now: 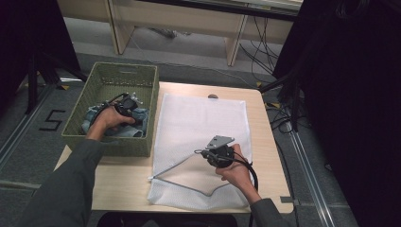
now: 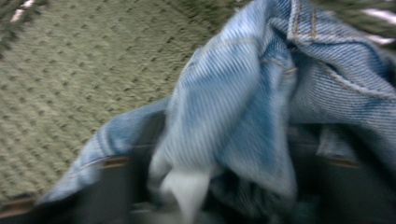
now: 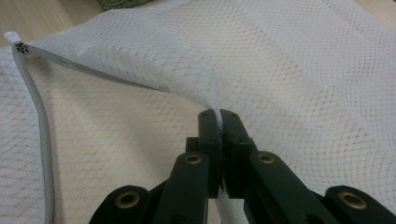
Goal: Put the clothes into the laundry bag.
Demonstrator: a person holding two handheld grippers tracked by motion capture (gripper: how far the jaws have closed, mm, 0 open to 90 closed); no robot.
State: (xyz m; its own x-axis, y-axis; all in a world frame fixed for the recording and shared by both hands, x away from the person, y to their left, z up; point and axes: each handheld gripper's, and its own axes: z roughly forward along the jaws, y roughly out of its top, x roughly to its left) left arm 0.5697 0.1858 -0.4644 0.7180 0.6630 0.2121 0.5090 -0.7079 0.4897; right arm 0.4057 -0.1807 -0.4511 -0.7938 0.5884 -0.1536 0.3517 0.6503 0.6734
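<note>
The blue denim garment [image 1: 137, 124] lies crumpled in the green woven basket [image 1: 142, 75] at the table's [image 1: 123, 184] left edge, directly under the left claw [image 1: 128, 109], whose grip cannot be told through the blur. The white mesh laundry bag [image 1: 198, 118] is spread flat beside the basket, its upper zipper edge [image 3: 93, 70] lifted and pinched in the clamped right claw [image 3: 223, 121].

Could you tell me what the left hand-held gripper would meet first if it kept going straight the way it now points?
Most likely the blue denim garment in the green basket; it lies right in front of the left hand-held gripper. The picture is blurred, so contact is unclear.
</note>
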